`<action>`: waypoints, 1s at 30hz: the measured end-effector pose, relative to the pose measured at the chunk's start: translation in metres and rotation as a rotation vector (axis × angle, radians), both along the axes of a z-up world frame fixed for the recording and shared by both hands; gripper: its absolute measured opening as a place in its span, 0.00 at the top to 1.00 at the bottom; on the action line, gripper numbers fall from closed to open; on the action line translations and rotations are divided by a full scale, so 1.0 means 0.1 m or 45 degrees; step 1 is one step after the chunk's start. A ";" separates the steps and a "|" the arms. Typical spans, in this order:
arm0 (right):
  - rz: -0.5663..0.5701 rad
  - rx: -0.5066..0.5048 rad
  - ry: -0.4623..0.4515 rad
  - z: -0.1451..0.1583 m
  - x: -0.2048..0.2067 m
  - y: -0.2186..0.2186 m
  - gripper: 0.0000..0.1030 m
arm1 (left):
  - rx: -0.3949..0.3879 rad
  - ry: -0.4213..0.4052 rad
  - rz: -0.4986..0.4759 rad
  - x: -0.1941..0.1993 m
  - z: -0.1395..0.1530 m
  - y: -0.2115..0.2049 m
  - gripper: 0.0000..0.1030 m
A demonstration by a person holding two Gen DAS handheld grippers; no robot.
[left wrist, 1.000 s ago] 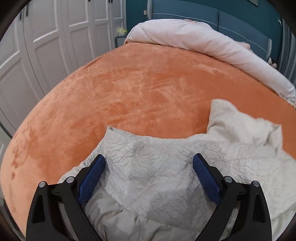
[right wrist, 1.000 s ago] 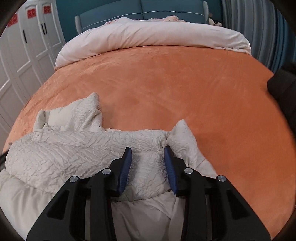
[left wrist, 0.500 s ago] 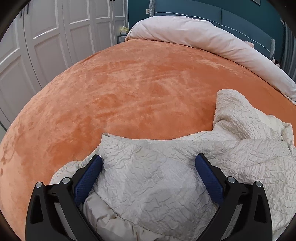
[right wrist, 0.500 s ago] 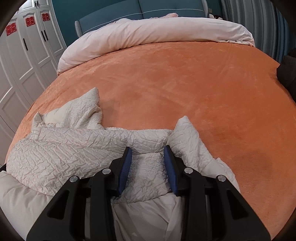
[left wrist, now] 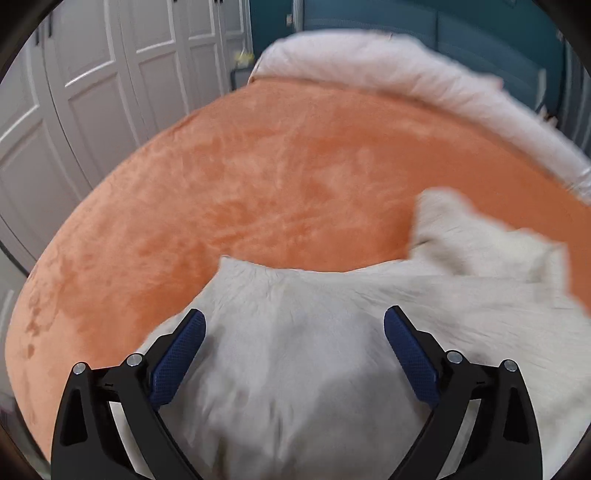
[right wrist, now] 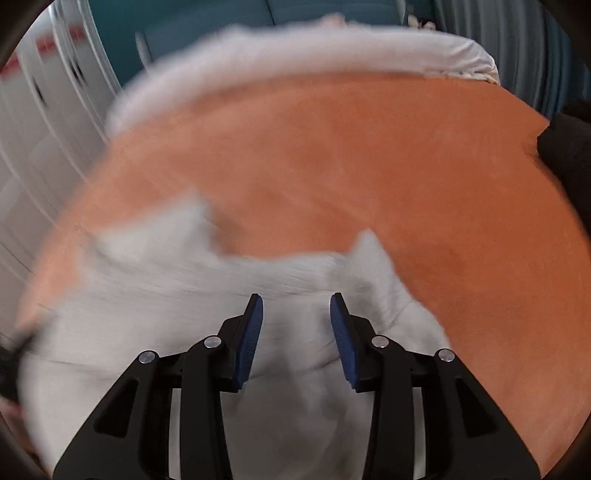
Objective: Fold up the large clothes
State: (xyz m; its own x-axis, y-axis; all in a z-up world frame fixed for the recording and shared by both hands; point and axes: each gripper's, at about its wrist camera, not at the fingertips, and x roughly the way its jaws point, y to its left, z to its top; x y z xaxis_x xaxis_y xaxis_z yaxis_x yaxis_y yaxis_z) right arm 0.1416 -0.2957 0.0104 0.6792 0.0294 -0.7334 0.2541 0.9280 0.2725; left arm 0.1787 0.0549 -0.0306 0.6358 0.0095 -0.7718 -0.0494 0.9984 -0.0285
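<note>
A cream, crinkled padded garment (left wrist: 332, 332) lies bunched at the near edge of the orange bed (left wrist: 258, 177). My left gripper (left wrist: 293, 325) hovers over its left part, jaws wide apart, and the cloth bulges up between the blue pads (left wrist: 177, 354). In the right wrist view the same garment (right wrist: 166, 280) spreads to the left, with a pointed corner (right wrist: 369, 251) sticking up just right of the fingertips. My right gripper (right wrist: 295, 310) has a fold of the cloth between its narrow-set pads; the jaws are opening. Both views are motion-blurred.
A pale duvet (left wrist: 388, 74) is rolled along the head of the bed against a teal headboard (left wrist: 480, 33). White wardrobe doors (left wrist: 92, 92) stand to the left. A dark object (right wrist: 569, 147) sits at the bed's right edge. Bare orange cover stretches beyond the garment.
Both grippers have risen and shifted, and the garment has kept its place between the fingers. The views have gone blurred. The right gripper's pads stand slightly further apart.
</note>
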 end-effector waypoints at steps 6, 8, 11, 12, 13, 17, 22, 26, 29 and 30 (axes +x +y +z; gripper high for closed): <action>0.314 -0.084 -0.106 0.39 -0.31 1.02 0.64 | -0.242 -0.068 -0.129 -0.70 0.38 -0.24 0.06; 0.398 -0.148 -0.063 0.26 -0.25 1.32 0.66 | -0.227 -0.031 -0.207 -0.76 0.28 -0.43 0.06; 0.420 -0.266 0.032 -0.10 -0.14 1.54 0.69 | -0.051 -0.019 -0.193 -0.79 0.02 -0.59 0.05; 0.410 -0.233 0.025 -0.21 -0.15 1.51 0.70 | -0.081 -0.005 -0.185 -0.77 -0.09 -0.55 0.05; 0.404 -0.203 0.014 -0.27 -0.16 1.47 0.70 | -0.112 -0.004 -0.178 -0.78 -0.14 -0.53 0.05; 0.402 -0.212 -0.002 -0.44 -0.17 1.46 0.71 | -0.064 -0.064 -0.181 -0.81 -0.26 -0.57 0.05; 0.379 -0.224 -0.011 -0.56 -0.15 1.48 0.72 | -0.045 -0.088 -0.144 -0.78 -0.40 -0.60 0.05; 0.381 -0.247 0.006 -0.55 -0.14 1.51 0.73 | -0.034 -0.076 -0.137 -0.76 -0.38 -0.61 0.05; 0.411 -0.272 0.094 -0.44 -0.08 1.57 0.73 | -0.027 -0.024 -0.164 -0.79 -0.26 -0.58 0.05; 0.414 -0.263 0.132 -0.36 -0.09 1.59 0.72 | -0.062 0.003 -0.154 -0.86 -0.16 -0.50 0.05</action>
State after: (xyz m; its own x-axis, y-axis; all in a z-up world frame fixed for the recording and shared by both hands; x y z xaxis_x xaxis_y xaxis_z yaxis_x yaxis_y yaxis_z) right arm 0.1327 -0.1370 -0.0254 0.5809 0.0754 -0.8105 -0.0461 0.9971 0.0598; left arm 0.0931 0.0050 -0.0470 0.6284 -0.1049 -0.7708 0.0713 0.9945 -0.0771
